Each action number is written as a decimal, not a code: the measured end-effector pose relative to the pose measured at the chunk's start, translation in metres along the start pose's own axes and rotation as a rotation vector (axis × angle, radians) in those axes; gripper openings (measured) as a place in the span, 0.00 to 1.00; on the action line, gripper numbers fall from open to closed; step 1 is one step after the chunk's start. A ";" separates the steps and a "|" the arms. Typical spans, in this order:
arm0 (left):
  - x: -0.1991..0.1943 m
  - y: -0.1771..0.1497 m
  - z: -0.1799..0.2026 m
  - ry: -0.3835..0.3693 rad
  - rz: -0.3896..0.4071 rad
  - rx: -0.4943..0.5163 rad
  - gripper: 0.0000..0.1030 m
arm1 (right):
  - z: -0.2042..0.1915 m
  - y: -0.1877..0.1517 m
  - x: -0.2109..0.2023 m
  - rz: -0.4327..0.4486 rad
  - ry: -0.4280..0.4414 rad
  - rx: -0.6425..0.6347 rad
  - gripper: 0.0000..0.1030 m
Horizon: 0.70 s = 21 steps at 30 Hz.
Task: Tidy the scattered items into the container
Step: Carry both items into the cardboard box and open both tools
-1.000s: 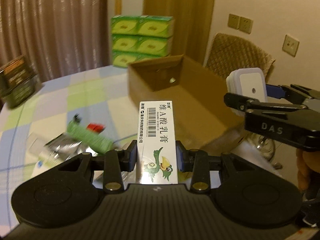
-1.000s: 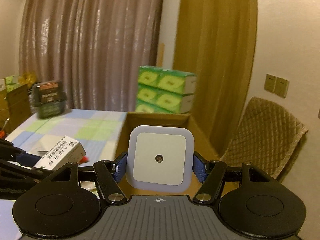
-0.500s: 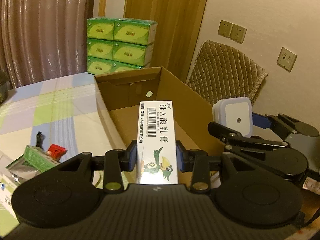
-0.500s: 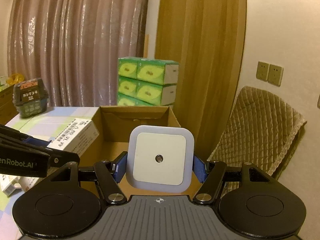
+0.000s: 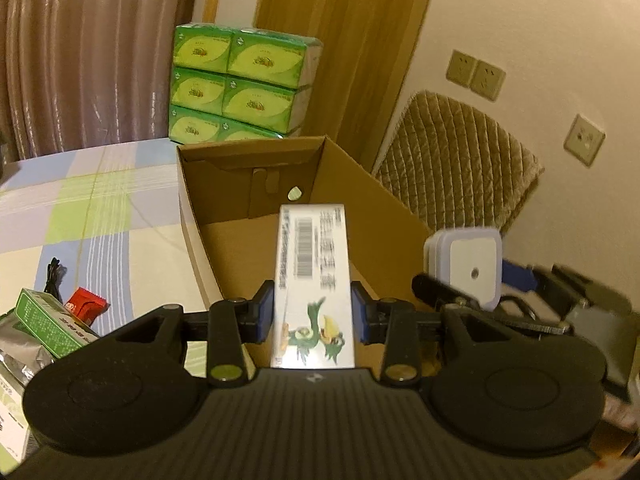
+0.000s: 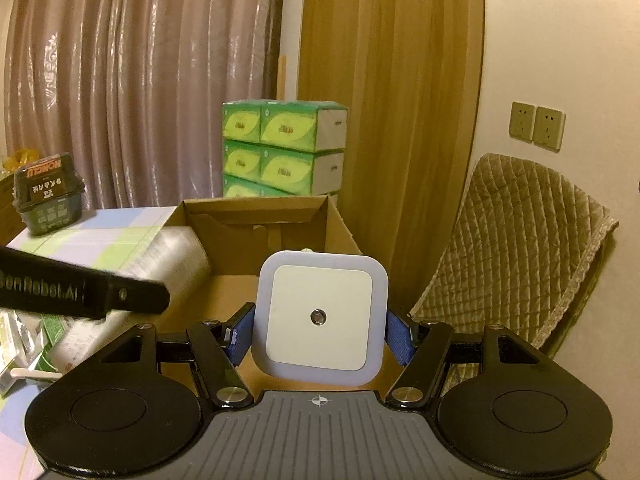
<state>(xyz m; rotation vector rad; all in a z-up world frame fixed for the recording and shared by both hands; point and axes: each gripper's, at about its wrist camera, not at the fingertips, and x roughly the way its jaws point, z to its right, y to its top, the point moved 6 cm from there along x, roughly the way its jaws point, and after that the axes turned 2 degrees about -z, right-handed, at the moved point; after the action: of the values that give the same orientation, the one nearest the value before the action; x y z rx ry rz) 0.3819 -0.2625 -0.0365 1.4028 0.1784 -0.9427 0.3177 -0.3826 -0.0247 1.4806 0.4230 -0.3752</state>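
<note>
My left gripper [image 5: 313,316] is shut on a long white ointment box [image 5: 313,276] with a barcode and a green bird picture, held over the open cardboard box [image 5: 192,216]. My right gripper [image 6: 320,336] is shut on a square white night light [image 6: 319,316], held over the same cardboard box [image 6: 340,224] near its front right. The night light [image 5: 472,268] and right gripper also show at the right in the left wrist view. The ointment box [image 6: 168,264] shows blurred at the left in the right wrist view.
A green box [image 5: 44,320], a red packet [image 5: 84,304], a silver pouch [image 5: 20,352] and a black cable [image 5: 52,276] lie on the checked tablecloth [image 5: 80,208] to the left. Stacked green tissue packs [image 5: 240,84] stand behind the box. A quilted chair [image 5: 456,168] is at the right. A dark container [image 6: 48,196] sits far left.
Both grippers have moved forward over the cardboard box with their loads. The scattered items have slid to the left edge of the left wrist view.
</note>
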 end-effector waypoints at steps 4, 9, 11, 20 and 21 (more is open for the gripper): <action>-0.007 0.002 -0.005 0.025 0.019 0.011 0.47 | 0.000 0.000 0.000 -0.001 0.001 0.001 0.62; -0.019 -0.006 -0.015 0.055 0.020 0.017 0.47 | -0.002 -0.001 0.001 -0.003 0.009 0.001 0.62; -0.023 -0.010 -0.020 0.065 0.018 0.016 0.47 | -0.004 0.000 0.001 -0.004 0.015 0.002 0.62; -0.028 -0.021 -0.031 0.081 0.007 -0.003 0.51 | -0.012 0.006 0.001 0.035 0.058 0.006 0.80; -0.028 -0.021 -0.031 0.081 0.008 -0.004 0.51 | -0.011 0.006 -0.001 0.045 0.056 0.011 0.80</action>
<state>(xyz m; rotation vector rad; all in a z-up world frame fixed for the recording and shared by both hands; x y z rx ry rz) 0.3630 -0.2196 -0.0421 1.4386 0.2352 -0.8786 0.3196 -0.3709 -0.0194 1.5114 0.4328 -0.3013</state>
